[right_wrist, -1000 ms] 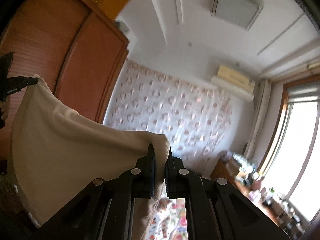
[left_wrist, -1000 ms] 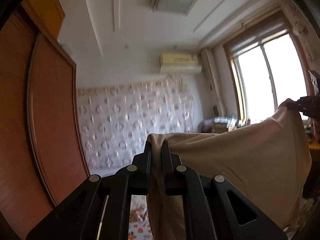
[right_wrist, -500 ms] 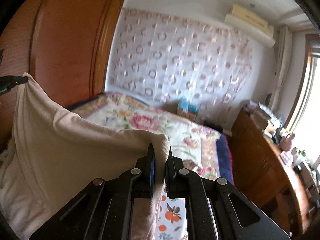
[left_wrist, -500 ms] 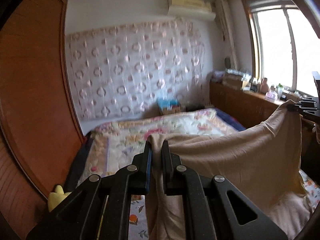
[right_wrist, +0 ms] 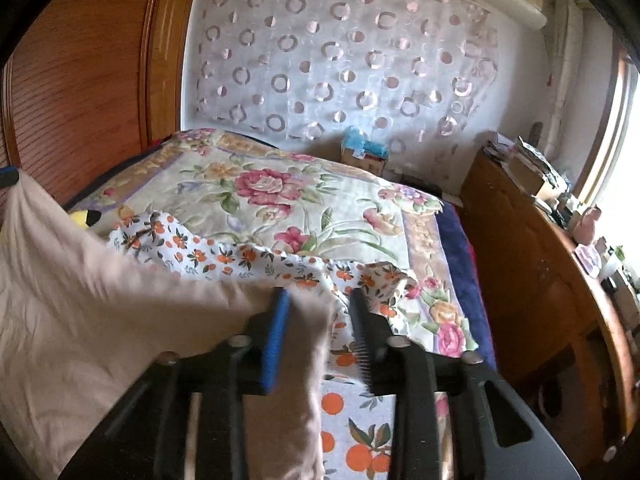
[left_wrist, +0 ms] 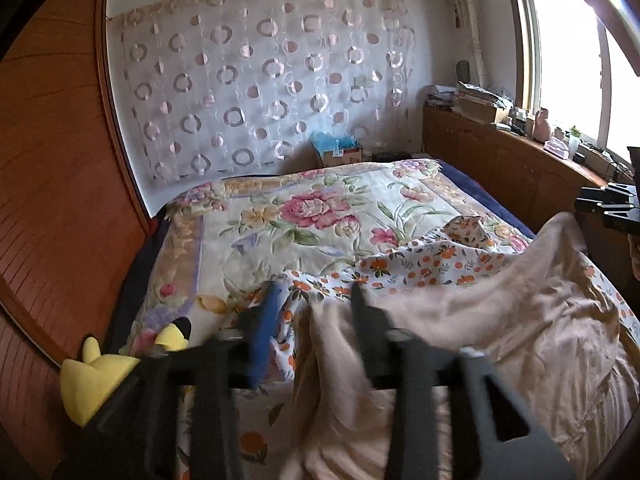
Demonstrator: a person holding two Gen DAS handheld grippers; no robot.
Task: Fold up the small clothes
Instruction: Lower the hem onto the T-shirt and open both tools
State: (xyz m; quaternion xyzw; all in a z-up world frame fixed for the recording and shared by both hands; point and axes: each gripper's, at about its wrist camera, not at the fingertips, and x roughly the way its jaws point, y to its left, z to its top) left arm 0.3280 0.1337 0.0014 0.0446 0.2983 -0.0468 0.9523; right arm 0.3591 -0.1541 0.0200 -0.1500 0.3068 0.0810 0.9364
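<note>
L gripper (left_wrist: 314, 304) nearest in left wrist view: jaws spread wide, blue pad on one finger, both fingers motion-blurred. Corner of the beige garment (left_wrist: 500, 320) sits in the gap, against the right-hand finger, not pinched

R gripper (right_wrist: 318, 316) in its own view: jaws also spread apart, blue pad on one side, ribbed black pad on the other. A fold of the beige garment drapes down through the gap, touching the blue-pad finger; nothing clamps it

Garment lies slumped and rumpled across the near end of the bed, on top of a white sheet with orange-fruit print (right_wrist: 240, 258). Cloth edge is blurred in both views. In the right wrist view the far corner of the garment rises up to the frame's left edge, just beside a blue pad tip there; can't tell if touching

Beyond: floral quilt (left_wrist: 312, 216) w/ pink blossoms covering the bed. Yellow plush toy (left_wrist: 96, 372) at the bed's edge next to the wooden wardrobe (left_wrist: 52, 184)

Further back: cardboard box w/ blue stuff (left_wrist: 338, 148) at the bed's head, sheer curtain w/ ring pattern (left_wrist: 260, 80) behind it. Low wooden cabinet (right_wrist: 532, 264) runs under the window (left_wrist: 568, 60), top cluttered w/ papers, bottles, small items
</note>
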